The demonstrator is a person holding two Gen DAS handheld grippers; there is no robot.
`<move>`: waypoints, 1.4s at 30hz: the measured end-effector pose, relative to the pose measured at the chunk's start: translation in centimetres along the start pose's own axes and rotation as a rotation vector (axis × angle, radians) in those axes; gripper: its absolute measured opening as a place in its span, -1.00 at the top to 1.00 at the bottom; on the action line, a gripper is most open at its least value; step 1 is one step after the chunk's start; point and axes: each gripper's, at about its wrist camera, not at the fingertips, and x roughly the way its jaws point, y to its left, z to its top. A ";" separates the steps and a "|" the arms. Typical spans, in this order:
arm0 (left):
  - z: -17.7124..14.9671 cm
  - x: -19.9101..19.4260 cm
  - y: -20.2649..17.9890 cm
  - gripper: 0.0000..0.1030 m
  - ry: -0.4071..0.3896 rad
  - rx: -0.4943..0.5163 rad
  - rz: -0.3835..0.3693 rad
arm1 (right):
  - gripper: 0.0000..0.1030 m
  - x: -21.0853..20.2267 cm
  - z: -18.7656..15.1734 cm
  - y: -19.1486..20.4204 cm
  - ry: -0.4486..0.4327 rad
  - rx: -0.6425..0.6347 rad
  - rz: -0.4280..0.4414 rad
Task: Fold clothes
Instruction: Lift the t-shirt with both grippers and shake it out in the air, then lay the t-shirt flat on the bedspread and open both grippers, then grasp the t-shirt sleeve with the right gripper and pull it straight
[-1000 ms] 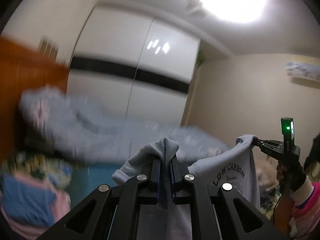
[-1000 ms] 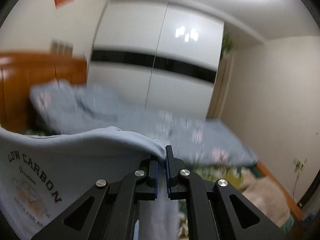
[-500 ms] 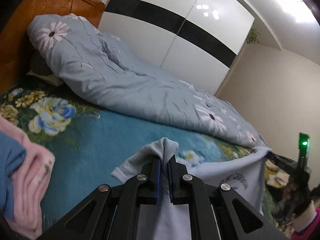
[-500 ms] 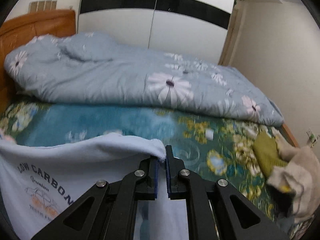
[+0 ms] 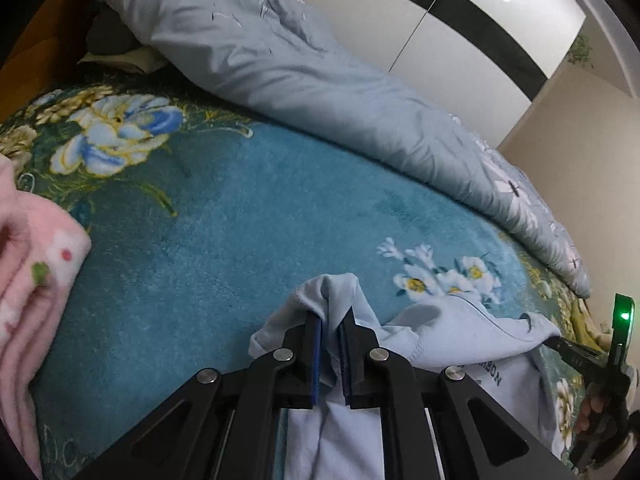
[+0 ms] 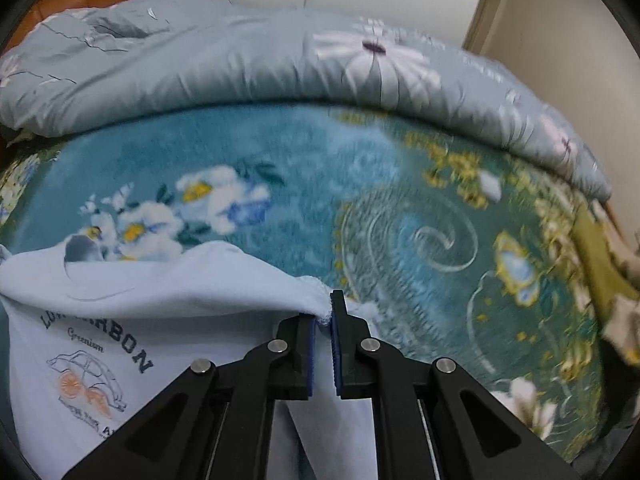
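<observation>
Both grippers have dropped toward the bed [image 5: 248,216]. Left gripper [image 5: 331,326] easing open around, right gripper [image 6: 324,312] pinching, T-shirt [image 6: 168,304] shoulders; shirt spans between, above the bed.

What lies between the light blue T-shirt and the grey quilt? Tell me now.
Only bare teal floral blanket separates the T-shirt from the quilt; the right wrist view shows it.

Grippers: left gripper [image 5: 331,322] and right gripper [image 6: 325,312] have dropped from ceiling height toward the bed [image 5: 248,216].
T-shirt [image 6: 132,320]: lowered with them.
</observation>
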 end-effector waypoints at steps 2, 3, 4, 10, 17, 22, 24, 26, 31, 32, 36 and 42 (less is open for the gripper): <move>0.0 0.3 0.2 0.66 0.015 -0.014 -0.006 | 0.87 0.5 -0.3 -0.1 0.014 0.008 0.020; 0.0 0.3 0.3 0.48 0.023 -0.028 -0.018 | 0.85 0.6 -0.3 -0.2 0.014 0.008 0.027; -0.1 0.1 0.5 0.38 0.033 -0.045 -0.036 | 0.82 0.5 -0.5 -0.3 0.015 0.006 0.038; -1.9 -3.2 1.1 -0.18 0.053 -0.065 -0.116 | 0.29 -2.3 -3.5 -2.6 -0.011 0.028 0.146; -7.8 -9.2 0.4 -0.23 0.011 -0.014 -0.152 | 0.28 -6.3 -12.4 -8.5 -0.013 0.123 0.157; -12.3 -10.9 -1.9 -0.26 0.043 0.093 -0.171 | 0.27 -8.8 -20.4 -13.6 0.028 0.226 0.074; -13.9 -10.5 -3.3 -0.26 0.086 0.127 -0.195 | 0.26 -9.5 -23.3 -15.5 0.045 0.292 0.067; -15.0 -10.0 -4.6 -0.26 0.120 0.151 -0.206 | 0.26 -10.3 -25.6 -16.8 0.032 0.364 0.103; -16.8 -10.3 -7.0 -0.26 0.158 0.190 -0.242 | 0.09 -12.0 -28.8 -15.8 0.024 0.390 0.185; -16.8 -10.5 -7.3 -0.26 0.156 0.197 -0.240 | 0.09 -12.3 -29.2 -15.2 0.017 0.370 0.183; -16.9 -11.5 -7.6 -0.26 0.146 0.203 -0.234 | 0.10 -12.9 -30.0 -13.6 -0.015 0.359 0.206; -16.6 -11.9 -6.3 -0.26 0.142 0.167 -0.217 | 0.90 -13.2 -29.5 -13.4 -0.042 0.364 0.237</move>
